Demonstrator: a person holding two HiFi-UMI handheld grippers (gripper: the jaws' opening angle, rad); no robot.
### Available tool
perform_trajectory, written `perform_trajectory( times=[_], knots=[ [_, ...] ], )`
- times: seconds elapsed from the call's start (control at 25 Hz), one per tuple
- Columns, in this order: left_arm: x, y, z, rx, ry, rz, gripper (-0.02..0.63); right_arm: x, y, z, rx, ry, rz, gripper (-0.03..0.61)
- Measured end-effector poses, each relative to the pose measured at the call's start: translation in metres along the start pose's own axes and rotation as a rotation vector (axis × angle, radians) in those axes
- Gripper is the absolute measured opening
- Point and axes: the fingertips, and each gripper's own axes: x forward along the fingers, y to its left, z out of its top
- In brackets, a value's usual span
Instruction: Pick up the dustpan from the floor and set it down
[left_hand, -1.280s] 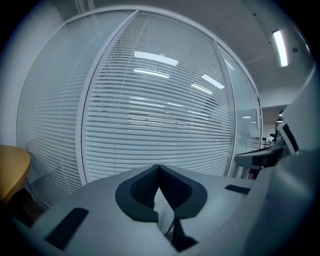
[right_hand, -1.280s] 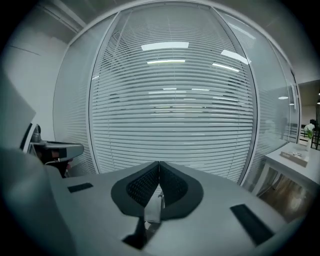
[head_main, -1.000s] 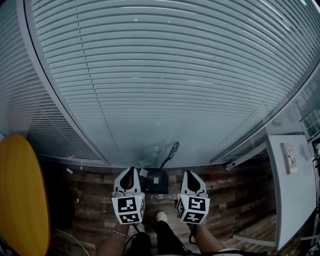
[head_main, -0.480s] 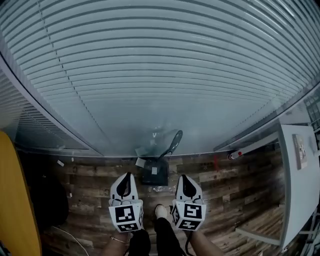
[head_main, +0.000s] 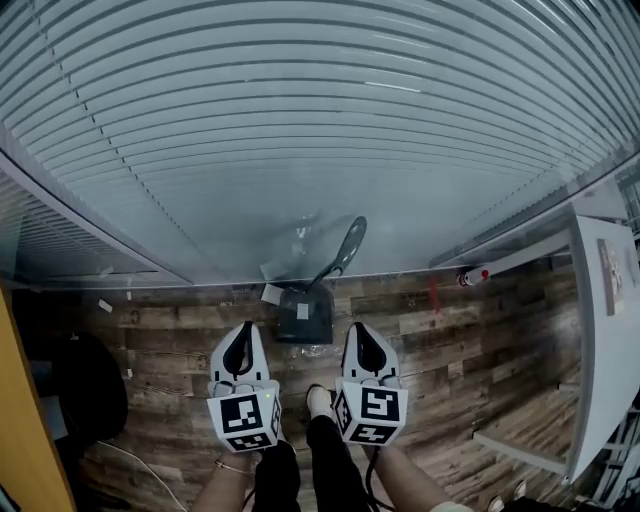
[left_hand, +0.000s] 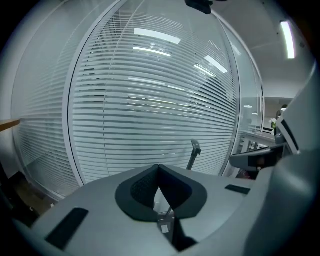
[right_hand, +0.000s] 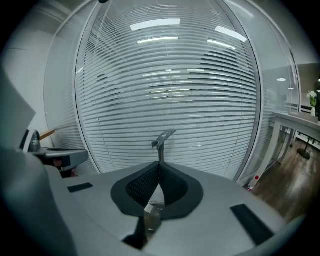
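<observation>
The dark, long-handled plastic dustpan (head_main: 305, 318) stands on the wooden plank floor (head_main: 450, 340) by the slatted glass wall (head_main: 320, 150). The left gripper (head_main: 239, 345) and right gripper (head_main: 361, 340) hang short of it, their jaws pressed together and empty. In each gripper's own view, those jaws mostly hide the pan.

Blinds (head_main: 320, 130) fill the head view from 9 through 12 to 3. Below them lies a plank floor (head_main: 460, 350). A white table (head_main: 603, 340) stands at 3, a yellow tabletop (head_main: 15, 420) at 8, and a dark shape (head_main: 90, 395) just beside it. Scraps (head_main: 105, 305) lie at 9.
</observation>
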Motion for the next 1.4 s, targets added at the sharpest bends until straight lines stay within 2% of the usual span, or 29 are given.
perform_trajectory(
  times=[0.32,0.36,0.44,0.88,1.12,1.4],
  knots=[
    [0.000,0.011,-0.014,-0.009,0.016,0.027,0.012,0.017,-0.001,-0.009,0.050,0.001,0.039,0.037],
    [0.000,0.013,-0.016,-0.010,0.016,0.031,0.012,0.020,0.000,-0.010,0.049,0.002,0.043,0.047],
    [0.000,0.016,-0.020,-0.012,0.017,0.038,0.012,0.026,0.001,-0.012,0.046,0.008,0.049,0.133],
    [-0.002,0.035,-0.038,-0.030,0.025,0.080,0.012,0.065,0.010,-0.016,-0.005,-0.001,0.067,0.188],
    [-0.003,0.045,-0.050,-0.040,0.035,0.106,0.012,0.090,0.009,-0.020,-0.035,0.001,0.059,0.199],
    [-0.002,0.051,-0.062,-0.060,0.053,0.134,0.012,0.116,0.004,-0.007,-0.043,-0.015,0.045,0.199]
  ],
)
